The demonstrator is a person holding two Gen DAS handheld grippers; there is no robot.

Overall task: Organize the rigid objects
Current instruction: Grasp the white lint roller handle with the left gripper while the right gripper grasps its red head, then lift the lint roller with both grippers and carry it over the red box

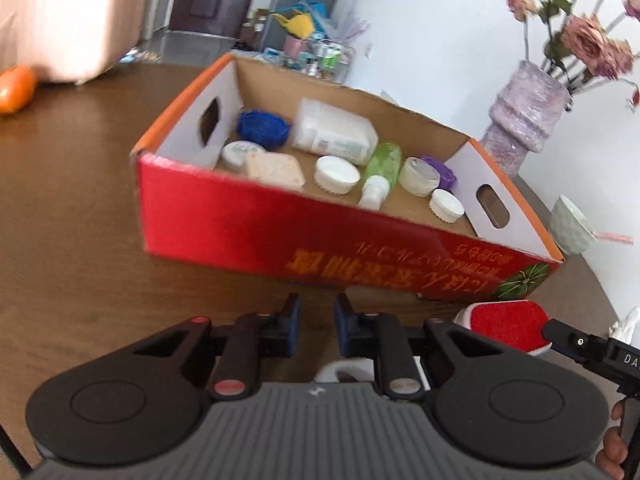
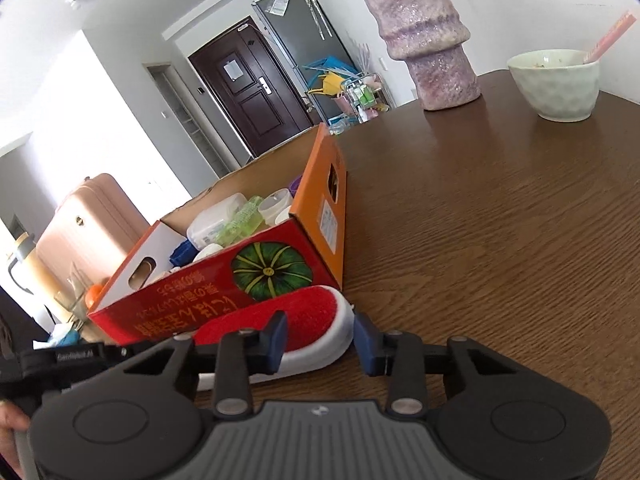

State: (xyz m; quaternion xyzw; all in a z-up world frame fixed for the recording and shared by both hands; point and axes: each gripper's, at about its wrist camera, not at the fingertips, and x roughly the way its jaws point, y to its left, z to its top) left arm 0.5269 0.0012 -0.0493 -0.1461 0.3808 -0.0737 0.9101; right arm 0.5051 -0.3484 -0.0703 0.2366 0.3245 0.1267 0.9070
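A red cardboard box [image 1: 256, 224] is seen on the brown wooden table [image 2: 500, 240], filled with a blue scrubber [image 1: 262, 126], a clear tub [image 1: 334, 130], a green bottle [image 1: 382, 168], white lids [image 1: 336, 174] and a soap bar [image 1: 274, 170]. A red-and-white lint brush [image 2: 288, 334] lies on the table just in front of the box. The left gripper [image 1: 316, 322] is narrowed with nothing between its fingers. The right gripper [image 2: 320, 340] is set around the brush's rounded end; whether its pads press it cannot be told.
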